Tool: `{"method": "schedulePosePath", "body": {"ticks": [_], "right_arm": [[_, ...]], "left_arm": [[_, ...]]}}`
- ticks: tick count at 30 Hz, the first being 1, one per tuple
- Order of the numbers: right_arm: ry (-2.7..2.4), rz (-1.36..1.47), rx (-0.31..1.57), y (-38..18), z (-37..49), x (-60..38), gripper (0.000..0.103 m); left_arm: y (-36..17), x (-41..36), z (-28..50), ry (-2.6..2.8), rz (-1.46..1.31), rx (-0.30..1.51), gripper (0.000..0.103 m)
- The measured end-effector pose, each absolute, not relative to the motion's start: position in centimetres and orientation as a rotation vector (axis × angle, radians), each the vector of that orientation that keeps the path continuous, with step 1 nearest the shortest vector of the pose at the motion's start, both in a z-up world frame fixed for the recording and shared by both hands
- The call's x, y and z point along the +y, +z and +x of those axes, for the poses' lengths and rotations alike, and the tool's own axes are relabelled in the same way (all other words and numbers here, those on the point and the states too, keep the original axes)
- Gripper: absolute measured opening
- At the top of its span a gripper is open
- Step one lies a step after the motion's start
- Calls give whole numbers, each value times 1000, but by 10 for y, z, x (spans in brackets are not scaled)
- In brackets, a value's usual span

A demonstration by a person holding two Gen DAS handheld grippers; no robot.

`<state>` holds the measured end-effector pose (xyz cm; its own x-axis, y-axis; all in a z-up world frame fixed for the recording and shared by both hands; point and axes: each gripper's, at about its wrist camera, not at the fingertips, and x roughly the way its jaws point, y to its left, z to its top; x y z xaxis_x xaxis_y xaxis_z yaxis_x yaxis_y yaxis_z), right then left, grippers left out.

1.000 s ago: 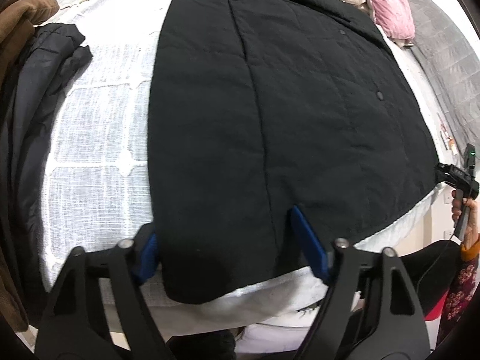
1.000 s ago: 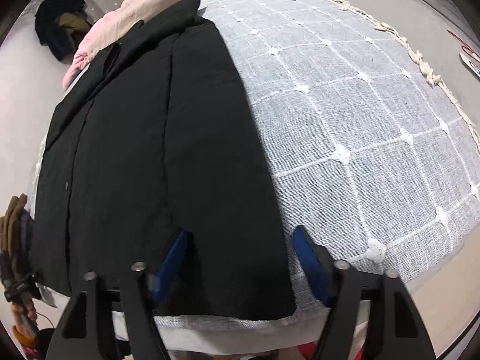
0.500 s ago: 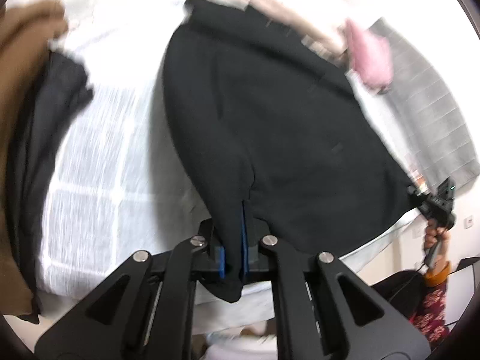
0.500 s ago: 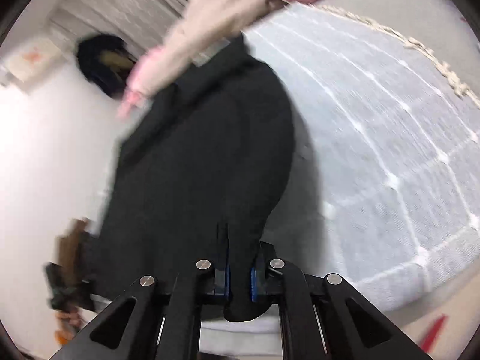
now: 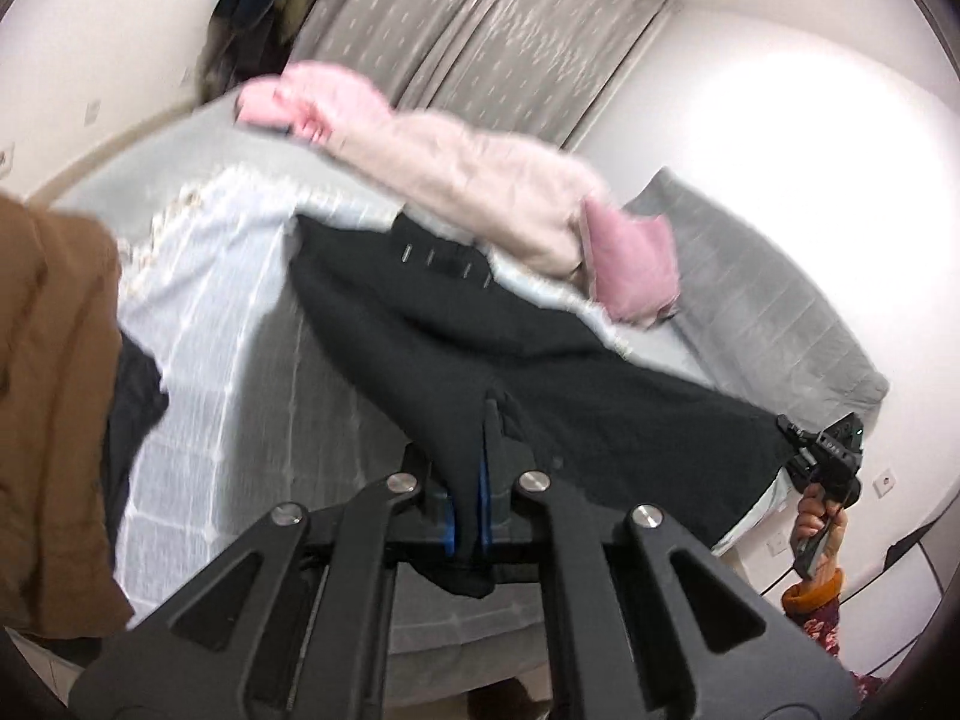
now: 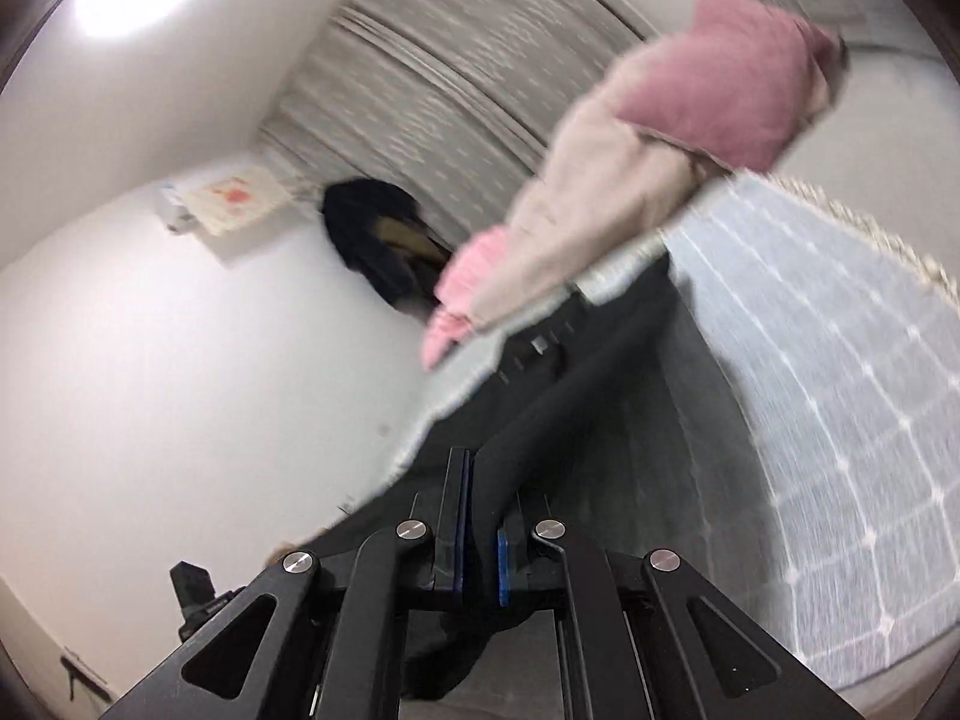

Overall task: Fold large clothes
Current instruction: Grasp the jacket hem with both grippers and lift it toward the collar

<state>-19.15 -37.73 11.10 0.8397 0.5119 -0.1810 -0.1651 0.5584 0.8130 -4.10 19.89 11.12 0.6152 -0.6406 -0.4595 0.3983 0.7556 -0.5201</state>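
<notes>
Slippage is main risk: thick hem of black coat (image 5: 540, 360) could pull out of left claw (image 5: 467, 516) or right claw (image 6: 478, 546) if lift goes uneven, dragging far end off bed (image 5: 240, 312). Raised hem may also snag pink jacket (image 5: 480, 180) lying just beyond collar. Both claws pressed together, each pinching coat's near hem. Coat rises from bedspread (image 6: 840, 390) to claws, collar end on bed, rest lifted, stretched between claws.

No text, label, brand or number can be read in either view: the paper sheet (image 6: 231, 204) pinned to the wall shows only a blurred reddish mark, and the rest is blurred by motion.
</notes>
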Motion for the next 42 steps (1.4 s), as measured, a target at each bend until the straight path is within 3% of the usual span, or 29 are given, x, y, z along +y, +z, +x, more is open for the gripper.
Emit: {"method": "schedulePosePath", "body": {"ticks": [7,15,22,34,42], "right_arm": [[442,870,310,173,-233,-390,6],[404,824,202,224,-278,-405,6],[335,894,310,190,-216,-409,6],[196,897,405,141,-58,-416,6],[165,938,545,71,49,-409,6]], "left_arm": [[176,215,-93,-684,-376,506,6],[199,239,-114,-733,-397,406,7],[161,233,-41,-572,-441,530,7],[136,169,103,-358,-320,568,7],[61,126,207,-209,-163,719,7]]}}
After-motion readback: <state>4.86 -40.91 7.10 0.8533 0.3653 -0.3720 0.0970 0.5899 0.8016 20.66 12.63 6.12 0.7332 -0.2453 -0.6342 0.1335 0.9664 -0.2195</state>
